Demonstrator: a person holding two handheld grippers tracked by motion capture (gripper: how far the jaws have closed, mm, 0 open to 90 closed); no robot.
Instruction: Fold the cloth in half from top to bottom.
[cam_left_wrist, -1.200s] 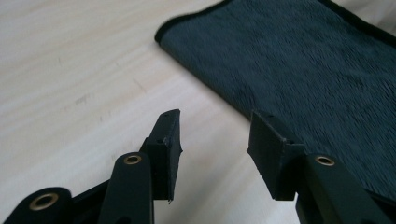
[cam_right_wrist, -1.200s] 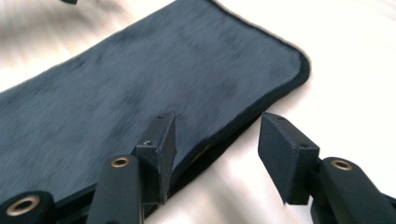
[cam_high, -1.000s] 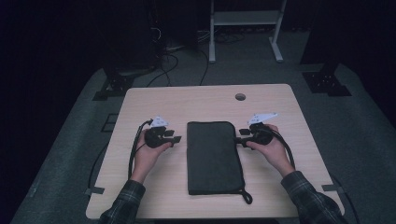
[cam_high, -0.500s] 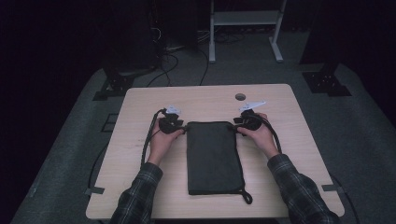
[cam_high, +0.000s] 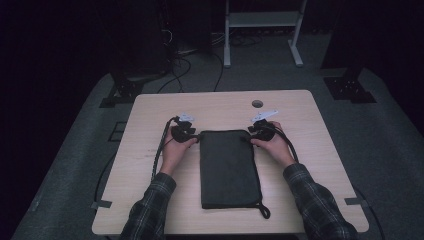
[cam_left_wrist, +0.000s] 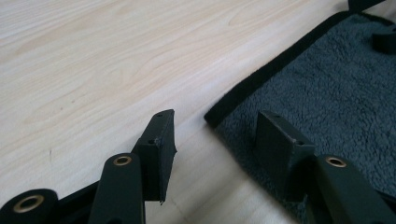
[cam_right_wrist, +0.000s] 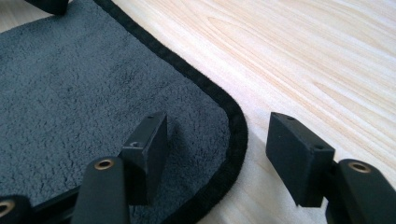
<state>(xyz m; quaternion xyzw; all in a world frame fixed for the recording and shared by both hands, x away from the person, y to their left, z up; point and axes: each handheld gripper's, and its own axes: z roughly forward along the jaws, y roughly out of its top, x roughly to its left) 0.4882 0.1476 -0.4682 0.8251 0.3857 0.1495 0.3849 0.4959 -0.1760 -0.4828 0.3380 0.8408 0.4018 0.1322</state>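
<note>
- Fingers (cam_left_wrist: 159, 140) of left gripper (cam_high: 186, 134) spread wide, straddling far-left corner of cloth; same on right gripper (cam_right_wrist: 219, 154), one finger over fleece, other over bare wood, nothing pinched.
- Pale rectangular wooden table (cam_high: 150, 110), small round hole near far edge.
- Dark grey rectangular fleece cloth with black bound hem (cam_high: 227, 167), flat at table's middle, long side running toward near edge, cord loop at near-right corner.
- Step in hand, judged: lining up on both far corners for a grasp.
- Next: lower, close on hem, lift together.
</note>
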